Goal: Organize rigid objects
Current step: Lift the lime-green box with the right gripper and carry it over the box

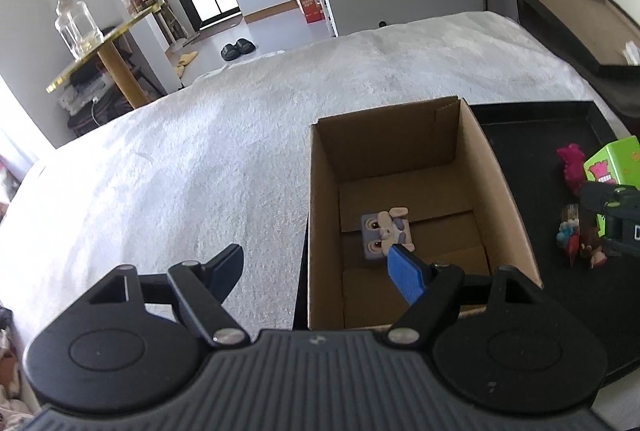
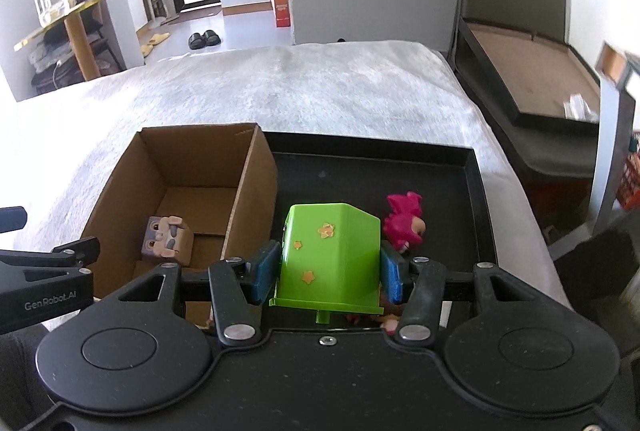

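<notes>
Cardboard box point(image 2: 256, 167) stands open on the pale bedcover point(image 2: 320, 91), its right wall against the black tray point(image 2: 478, 191). One item is filed: a grey-and-tan block figure point(image 2: 168, 241) lies on the box floor. Judged from that, the sort is begun but well short of complete.

Outstanding items on the tray: the green box toy point(image 2: 332, 255), a pink figure point(image 2: 402, 221) just beside it on the right, and in the left wrist view a small cluster of figurines point(image 1: 580, 241) near the tray's front, too small to identify.

Right gripper point(image 2: 329, 273) holds the green box toy, blue pads pressed on its left and right faces; the toy sits squarely between the jaws, over the tray, beside the box's right wall. It is not yet over the opening.

Left gripper point(image 1: 320, 271) stands wide with nothing between the fingers, straddling the box's left wall, one fingertip point(image 1: 404, 271) over the interior near the block figure.
</notes>
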Tool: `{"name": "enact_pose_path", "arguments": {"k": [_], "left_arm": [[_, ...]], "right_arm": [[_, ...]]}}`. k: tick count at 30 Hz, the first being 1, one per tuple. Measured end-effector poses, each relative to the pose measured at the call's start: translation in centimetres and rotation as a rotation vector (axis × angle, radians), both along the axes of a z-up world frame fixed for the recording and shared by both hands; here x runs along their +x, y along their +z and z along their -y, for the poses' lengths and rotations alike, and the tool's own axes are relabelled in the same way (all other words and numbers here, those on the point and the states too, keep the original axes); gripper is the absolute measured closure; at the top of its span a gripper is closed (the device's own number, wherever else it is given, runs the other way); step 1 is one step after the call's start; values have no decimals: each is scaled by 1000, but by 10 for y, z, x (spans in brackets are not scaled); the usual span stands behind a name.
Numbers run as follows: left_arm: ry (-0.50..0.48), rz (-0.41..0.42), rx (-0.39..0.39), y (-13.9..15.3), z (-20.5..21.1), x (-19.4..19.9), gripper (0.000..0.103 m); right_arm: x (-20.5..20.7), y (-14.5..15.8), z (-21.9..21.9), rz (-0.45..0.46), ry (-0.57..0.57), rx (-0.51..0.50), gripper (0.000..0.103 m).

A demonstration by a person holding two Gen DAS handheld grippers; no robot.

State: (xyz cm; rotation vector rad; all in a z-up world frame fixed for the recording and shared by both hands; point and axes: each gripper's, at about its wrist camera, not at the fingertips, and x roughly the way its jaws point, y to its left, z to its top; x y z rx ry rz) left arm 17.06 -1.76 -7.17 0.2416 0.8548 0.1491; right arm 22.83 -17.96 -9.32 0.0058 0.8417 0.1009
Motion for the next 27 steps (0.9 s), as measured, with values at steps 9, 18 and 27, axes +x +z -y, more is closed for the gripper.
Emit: {"name": "enact_pose_path", "arguments": {"k": [9,18,27], "left_arm": [[42,35,-104,-5,-22,4,25],[72,34,-155,-13,-37,10,25],[119,64,-194,-13,-44,11,28]], "right_arm": [[13,11,-21,7,40,-95,52],[28,20,-39,26,55,-140,52],[35,18,-61,32,130,-167,52]]}}
